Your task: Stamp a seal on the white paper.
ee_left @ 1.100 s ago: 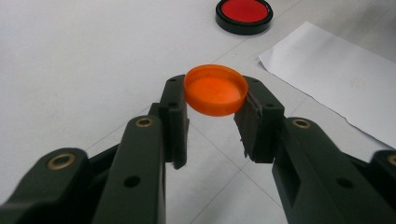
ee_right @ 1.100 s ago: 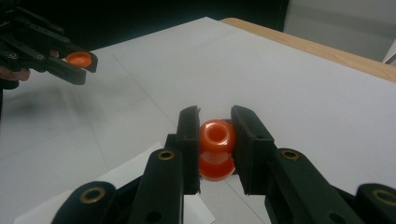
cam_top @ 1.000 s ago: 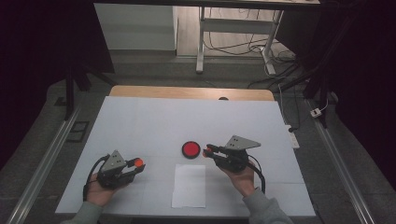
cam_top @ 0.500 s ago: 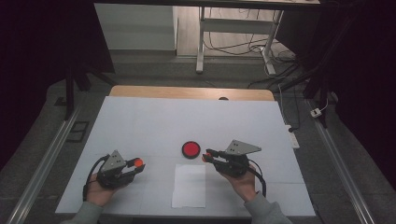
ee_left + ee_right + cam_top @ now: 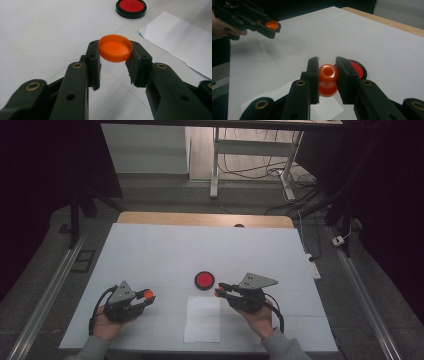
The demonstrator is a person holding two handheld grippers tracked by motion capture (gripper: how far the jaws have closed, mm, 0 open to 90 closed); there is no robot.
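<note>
Left gripper (image 5: 113,53): jaws closed on an orange cap (image 5: 115,48), pinched at its rim on both sides and held flat, hollow side up, clear of the surface. In the high view this gripper (image 5: 145,296) sits over the near left part of the bench (image 5: 150,250), with the cap (image 5: 148,294) at its tip and the left hand (image 5: 107,322) beneath it, close to the near edge.

Right gripper (image 5: 327,76): jaws closed on a small orange bottle (image 5: 327,80) — glossy, its open neck facing the camera, gripped on both sides. In the high view this gripper (image 5: 220,291) lies near the middle of the bench, pointing left, held by the right hand (image 5: 257,317).

Surroundings: a red disc in a black rim (image 5: 204,280) rests on the bench just beyond the right gripper's tip, apart from it. A white paper sheet (image 5: 202,319) lies flat between the two hands, its near end close to the near edge — neither gripper touches it. The two grippers are well apart.
</note>
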